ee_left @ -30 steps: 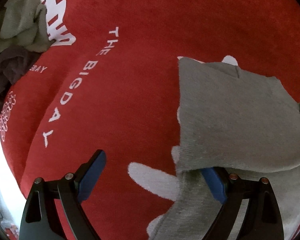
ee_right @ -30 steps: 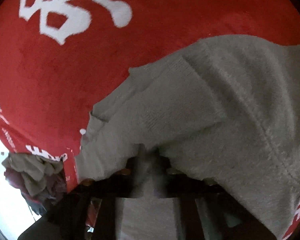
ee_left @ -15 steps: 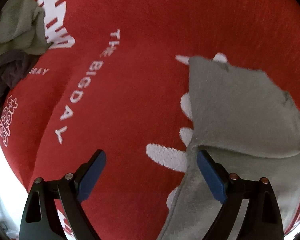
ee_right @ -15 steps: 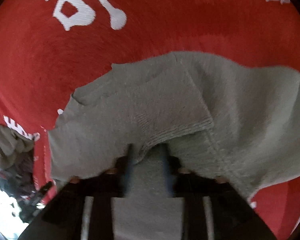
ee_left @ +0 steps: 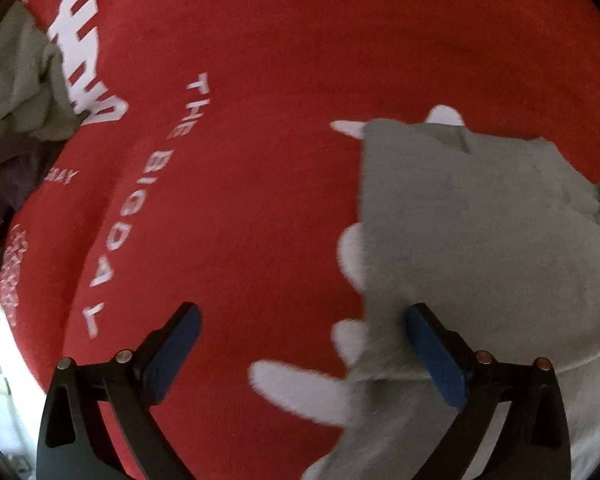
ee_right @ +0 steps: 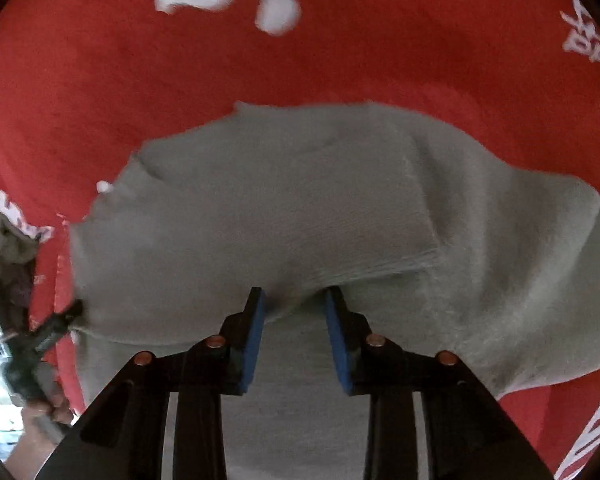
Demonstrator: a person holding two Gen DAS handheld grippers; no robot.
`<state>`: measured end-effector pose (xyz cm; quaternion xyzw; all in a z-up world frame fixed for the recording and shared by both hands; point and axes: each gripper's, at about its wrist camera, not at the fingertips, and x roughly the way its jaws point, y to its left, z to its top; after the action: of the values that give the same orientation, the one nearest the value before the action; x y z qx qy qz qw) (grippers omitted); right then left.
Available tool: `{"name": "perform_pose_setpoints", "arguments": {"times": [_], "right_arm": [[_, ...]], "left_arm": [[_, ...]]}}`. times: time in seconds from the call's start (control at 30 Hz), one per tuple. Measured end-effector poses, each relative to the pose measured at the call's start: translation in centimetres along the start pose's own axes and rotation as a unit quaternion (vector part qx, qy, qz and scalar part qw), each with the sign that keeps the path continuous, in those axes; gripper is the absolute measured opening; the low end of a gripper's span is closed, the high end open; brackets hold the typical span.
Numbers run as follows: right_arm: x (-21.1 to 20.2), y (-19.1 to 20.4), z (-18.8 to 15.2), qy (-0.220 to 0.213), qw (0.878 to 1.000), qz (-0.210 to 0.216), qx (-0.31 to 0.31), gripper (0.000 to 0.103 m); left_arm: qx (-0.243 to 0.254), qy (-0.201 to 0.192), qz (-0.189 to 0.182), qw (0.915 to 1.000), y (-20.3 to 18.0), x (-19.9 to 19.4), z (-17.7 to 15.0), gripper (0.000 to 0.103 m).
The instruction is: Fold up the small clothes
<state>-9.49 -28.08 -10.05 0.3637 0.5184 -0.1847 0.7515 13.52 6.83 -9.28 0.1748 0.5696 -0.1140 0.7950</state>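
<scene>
Left wrist view: left gripper (ee_left: pixel 300 334) spread wide, blue pads gripping nothing; right pad overlaps the edge of the grey knit garment (ee_left: pixel 480 240), folded flat on a fuzzy red cloth (ee_left: pixel 280 80) with white lettering. Crumpled clothes pile (ee_left: pixel 16 112) at far left. Right wrist view: right gripper (ee_right: pixel 294 300) partly open, pads flanking a bunched fold of the garment (ee_right: pixel 280 208), not clamping it.

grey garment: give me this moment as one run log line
grey garment: folded over, flat on red blanket | left hand-held gripper: open, at its edge | right hand-held gripper: open, fold between pads
</scene>
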Motion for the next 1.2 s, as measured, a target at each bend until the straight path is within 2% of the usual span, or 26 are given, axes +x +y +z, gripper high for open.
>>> {"name": "perform_pose_setpoints", "arguments": {"times": [0.1, 0.2, 0.37, 0.43, 0.6, 0.7, 0.83, 0.93, 1.03, 1.2], "right_arm": [[-1.5, -2.3, -0.9, -0.008, 0.999, -0.006, 0.035, 0.034], [-2.8, -5.7, -2.7, -0.004, 0.995, 0.016, 0.099, 0.034], [-5.1, -10.4, -5.8, -0.012, 0.985, 0.041, 0.164, 0.036], [-5.8, -12.1, -7.0, -0.010, 0.981, 0.035, 0.191, 0.041], [-7.1, -16.0, -9.4, -0.013, 0.969, 0.041, 0.245, 0.041], [-8.5, -18.3, -10.5, -0.020, 0.966, 0.037, 0.254, 0.041], [-10.3, -21.3, -11.3, -0.035, 0.961, 0.035, 0.272, 0.041], [-12.1, -24.7, -12.1, -0.054, 0.953, 0.041, 0.297, 0.046], [-13.3, -27.7, -12.5, -0.082, 0.938, 0.058, 0.330, 0.046], [-14.3, -31.9, -12.7, -0.140, 0.906, 0.112, 0.385, 0.046]], "left_arm": [[0.020, 0.011, 0.000, 0.9997, 0.0, -1.3, -0.3, 0.103], [0.046, 0.008, -0.016, 0.9988, -1.8, -3.3, -0.8, 0.103], [0.103, 0.007, -0.066, 0.9925, -8.2, -5.9, -2.2, 0.103], [0.129, 0.008, -0.087, 0.9878, -12.0, -6.7, -3.0, 0.103], [0.171, 0.004, -0.127, 0.9771, -19.3, -8.5, -4.4, 0.103], [0.193, 0.007, -0.143, 0.9707, -22.9, -9.2, -5.4, 0.103], [0.227, 0.006, -0.147, 0.9627, -27.0, -9.7, -6.7, 0.103], [0.240, 0.007, -0.147, 0.9597, -29.4, -9.8, -7.3, 0.103], [0.246, 0.010, -0.145, 0.9582, -31.2, -9.7, -7.5, 0.103], [0.252, 0.011, -0.142, 0.9572, -33.9, -9.3, -7.4, 0.103]]}}
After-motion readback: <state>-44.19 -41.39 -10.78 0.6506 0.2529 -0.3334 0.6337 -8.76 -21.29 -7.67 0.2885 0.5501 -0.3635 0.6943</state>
